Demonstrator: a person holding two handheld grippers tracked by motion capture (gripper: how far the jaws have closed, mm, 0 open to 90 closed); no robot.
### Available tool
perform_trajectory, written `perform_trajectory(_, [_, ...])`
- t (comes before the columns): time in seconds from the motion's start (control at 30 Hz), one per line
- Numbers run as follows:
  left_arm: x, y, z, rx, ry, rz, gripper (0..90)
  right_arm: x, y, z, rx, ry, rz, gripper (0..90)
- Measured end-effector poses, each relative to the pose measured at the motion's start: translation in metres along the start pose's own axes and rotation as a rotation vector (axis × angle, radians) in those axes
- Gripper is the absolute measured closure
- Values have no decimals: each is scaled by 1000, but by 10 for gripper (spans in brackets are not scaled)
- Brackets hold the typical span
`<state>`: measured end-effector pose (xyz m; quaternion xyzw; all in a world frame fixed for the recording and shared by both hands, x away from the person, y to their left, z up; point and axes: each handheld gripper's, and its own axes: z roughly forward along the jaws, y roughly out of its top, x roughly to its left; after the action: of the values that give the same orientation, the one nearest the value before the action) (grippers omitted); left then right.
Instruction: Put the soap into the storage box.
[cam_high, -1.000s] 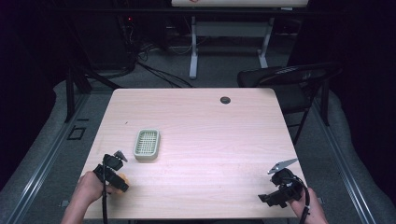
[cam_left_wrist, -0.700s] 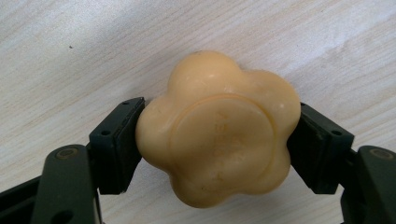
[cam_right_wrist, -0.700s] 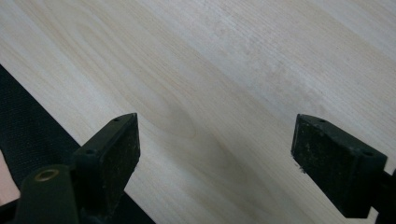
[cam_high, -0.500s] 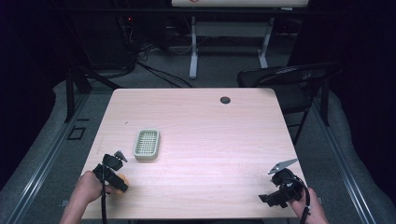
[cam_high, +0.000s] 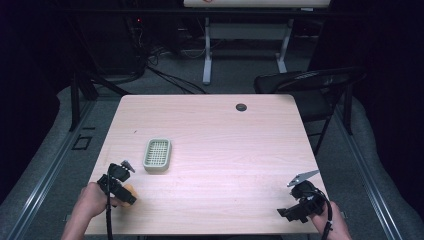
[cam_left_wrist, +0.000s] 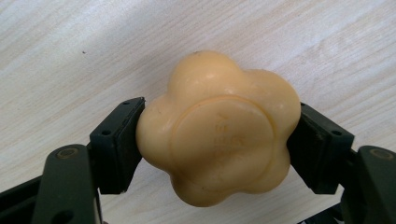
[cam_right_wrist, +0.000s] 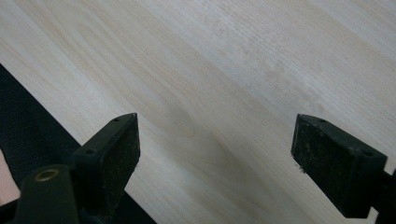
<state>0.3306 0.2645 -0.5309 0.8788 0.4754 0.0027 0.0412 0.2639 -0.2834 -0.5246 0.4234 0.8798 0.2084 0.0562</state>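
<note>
Left gripper (cam_left_wrist: 219, 135) clamps a flower-shaped yellow soap (cam_left_wrist: 218, 128) at the table's (cam_high: 225, 135) near-left corner, near the green soap dish (cam_high: 157, 155). Right gripper (cam_right_wrist: 215, 154) hovers with jaws apart, near-right edge.

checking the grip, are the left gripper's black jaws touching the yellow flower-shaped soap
Touching. The left gripper view shows the left gripper with both black jaws pressed flat against opposite sides of the yellow flower-shaped soap, no gap.

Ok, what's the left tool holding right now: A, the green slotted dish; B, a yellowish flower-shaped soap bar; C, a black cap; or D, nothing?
B: in the left gripper view the left tool has both jaws pressed against the flower-shaped soap bar.
</note>
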Motion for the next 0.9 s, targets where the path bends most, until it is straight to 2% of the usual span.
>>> perform_trajectory(0.43, [3,0,-8,-26,-11,-1,268,0,0,0,-3,5,9,153])
perform_trajectory(0.6, [2,2,-10,-20,-22,19,268,-1,0,1,4,-6,13,153])
perform_trajectory(0.9, [0,12,-20,-36,-12,47,268,0,-1,0,1,1,10,153])
